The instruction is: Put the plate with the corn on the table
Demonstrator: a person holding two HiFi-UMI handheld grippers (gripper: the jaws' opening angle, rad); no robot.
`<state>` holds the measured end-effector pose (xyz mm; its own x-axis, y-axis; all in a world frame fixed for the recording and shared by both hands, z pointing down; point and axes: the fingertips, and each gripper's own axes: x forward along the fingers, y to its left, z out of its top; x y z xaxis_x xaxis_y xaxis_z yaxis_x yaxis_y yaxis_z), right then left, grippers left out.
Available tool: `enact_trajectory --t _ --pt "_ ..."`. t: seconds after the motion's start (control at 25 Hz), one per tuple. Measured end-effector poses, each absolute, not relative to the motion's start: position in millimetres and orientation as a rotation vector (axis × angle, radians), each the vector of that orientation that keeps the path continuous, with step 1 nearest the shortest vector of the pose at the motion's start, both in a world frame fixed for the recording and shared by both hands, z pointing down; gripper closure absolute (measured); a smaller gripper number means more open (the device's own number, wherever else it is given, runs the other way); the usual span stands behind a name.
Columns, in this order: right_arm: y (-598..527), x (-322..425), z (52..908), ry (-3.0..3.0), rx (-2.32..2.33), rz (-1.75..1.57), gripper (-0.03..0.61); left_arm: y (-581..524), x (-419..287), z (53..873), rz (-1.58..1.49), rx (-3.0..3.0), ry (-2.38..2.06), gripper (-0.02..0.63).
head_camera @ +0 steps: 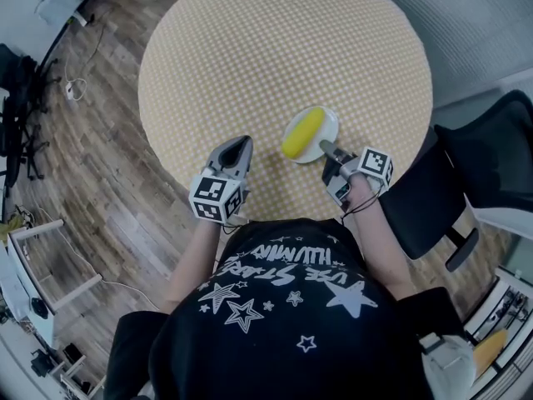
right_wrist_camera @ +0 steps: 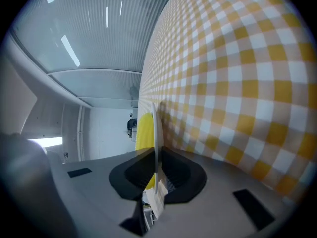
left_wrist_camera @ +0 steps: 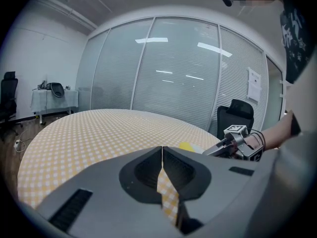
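Observation:
A small white plate [head_camera: 328, 122] carries a yellow corn cob [head_camera: 303, 132] near the front right of the round table [head_camera: 275, 48] with its yellow check cloth. My right gripper [head_camera: 326, 148] is shut on the plate's near rim. In the right gripper view the plate [right_wrist_camera: 155, 133] runs edge-on between the jaws of the right gripper [right_wrist_camera: 157, 175], with the corn [right_wrist_camera: 144, 130] on its left face and the cloth [right_wrist_camera: 237, 73] close by. Whether the plate touches the cloth I cannot tell. My left gripper [head_camera: 241, 142] is shut and empty over the table's front edge, left of the plate.
A black office chair [head_camera: 466, 173] stands close to the table's right side and shows in the left gripper view as a chair [left_wrist_camera: 237, 114] by the glass wall. Wooden floor with cables [head_camera: 75, 86] lies to the left. My body is against the table's front edge.

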<state>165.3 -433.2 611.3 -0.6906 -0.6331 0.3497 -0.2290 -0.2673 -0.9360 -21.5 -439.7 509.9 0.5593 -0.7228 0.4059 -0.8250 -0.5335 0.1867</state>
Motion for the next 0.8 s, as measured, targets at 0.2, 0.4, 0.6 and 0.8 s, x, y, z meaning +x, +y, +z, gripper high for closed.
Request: enact_trajectory --t 0.2,0.4,0.6,0.8 --pt "-436 166 610 1.733 -1.128 -2.035 0.543 -440 -21 510 0.389 2.424 -1.279 0.601" --pt "-435 164 616 1.808 -1.270 -2.015 0.544 -434 -21 517 0.397 2.437 -1.255 0.601" --pt "-437 164 622 1.885 -1.414 -1.959 0.543 -431 -23 519 0.389 2.454 -1.241 0.601" --pt "-433 171 623 1.971 -1.602 -1.888 0.535 -429 -32 515 0.377 2.471 -1.239 0.601"
